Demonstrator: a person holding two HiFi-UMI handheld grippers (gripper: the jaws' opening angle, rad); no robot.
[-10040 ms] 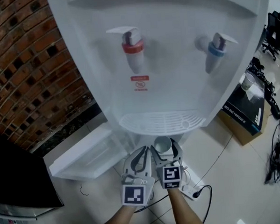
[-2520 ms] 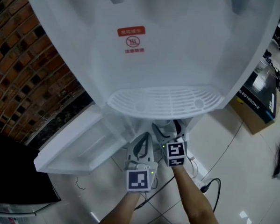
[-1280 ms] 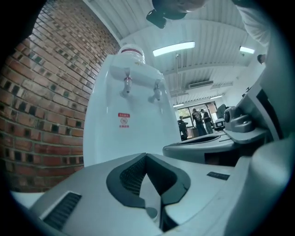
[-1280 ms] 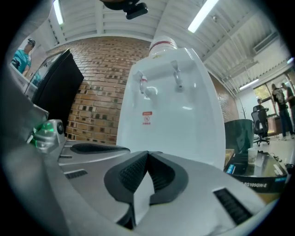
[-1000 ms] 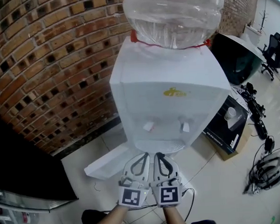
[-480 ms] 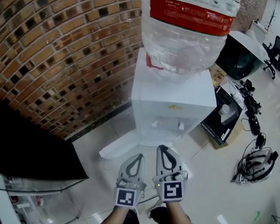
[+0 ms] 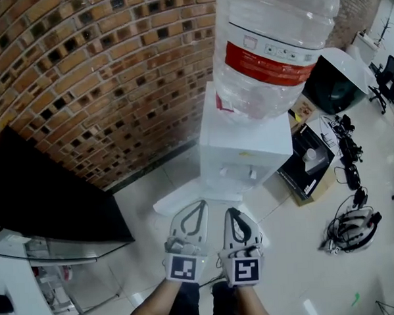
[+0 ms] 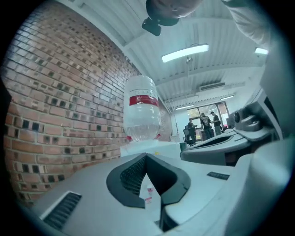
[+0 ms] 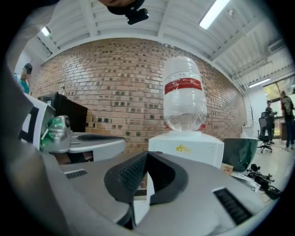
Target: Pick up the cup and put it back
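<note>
No cup shows near the grippers in any view. The white water dispenser (image 7: 246,154) stands against the brick wall with a large clear bottle (image 7: 270,44) on top. Both grippers are held side by side in front of it, well off the floor, pointing towards it. My left gripper (image 7: 201,205) is shut with nothing between its jaws, and its own view shows the tips (image 8: 146,159) meeting below the bottle (image 8: 140,108). My right gripper (image 7: 230,212) is shut and empty too. Its closed tips (image 9: 147,156) point at the dispenser (image 9: 186,150).
A white panel (image 7: 179,197) lies open at the dispenser's foot. A black board (image 7: 47,194) leans at the left over a glass shelf (image 7: 50,250). A dark cardboard box (image 7: 309,164) sits right of the dispenser, with cables and a headset (image 7: 349,228) on the floor.
Both grippers have risen and drawn back from the dispenser, still shut and side by side. The head view has lifted too, and the bottle now fills the upper middle.
</note>
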